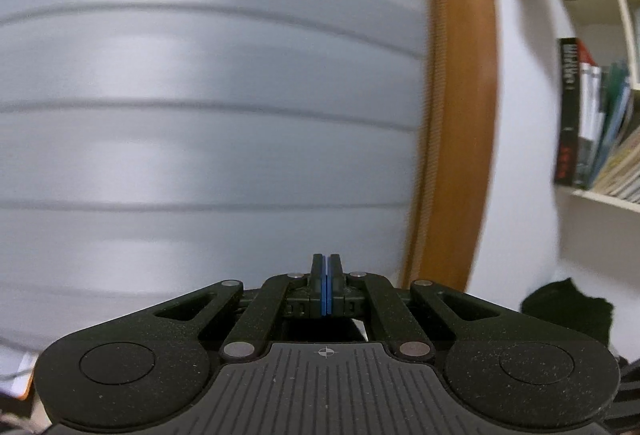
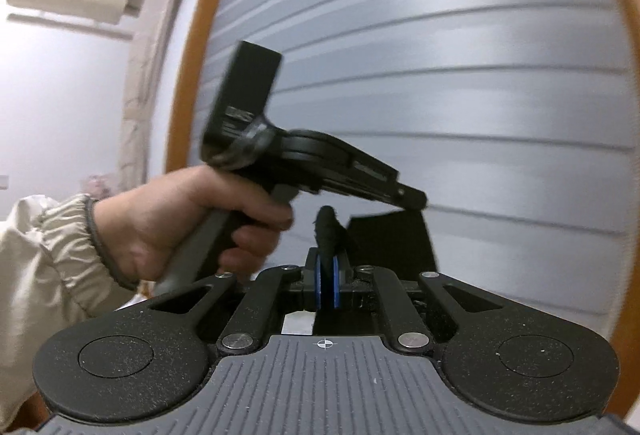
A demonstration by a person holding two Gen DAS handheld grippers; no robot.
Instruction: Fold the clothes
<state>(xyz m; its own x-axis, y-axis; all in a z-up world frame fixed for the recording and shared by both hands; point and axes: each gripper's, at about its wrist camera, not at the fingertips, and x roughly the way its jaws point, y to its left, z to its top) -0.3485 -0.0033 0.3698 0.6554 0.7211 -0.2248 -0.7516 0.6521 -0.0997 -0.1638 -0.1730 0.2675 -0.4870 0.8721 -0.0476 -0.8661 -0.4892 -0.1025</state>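
Right tongs [image 2: 327, 281] pinch a bunched corner of black cloth [image 2: 390, 243], left tongs [image 1: 326, 285] pressed together, apparently bare; soft, light, limp fabric, best gripped at edges.

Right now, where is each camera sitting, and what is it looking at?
Left wrist: sits on the left gripper, facing the grey blinds; bookshelf at right. No hand shows.
Right wrist: sits on the right gripper, pinching black cloth, facing the same blinds; the person's left hand and beige sleeve show, holding the other gripper.
Shared: the blinds and their wooden frame.
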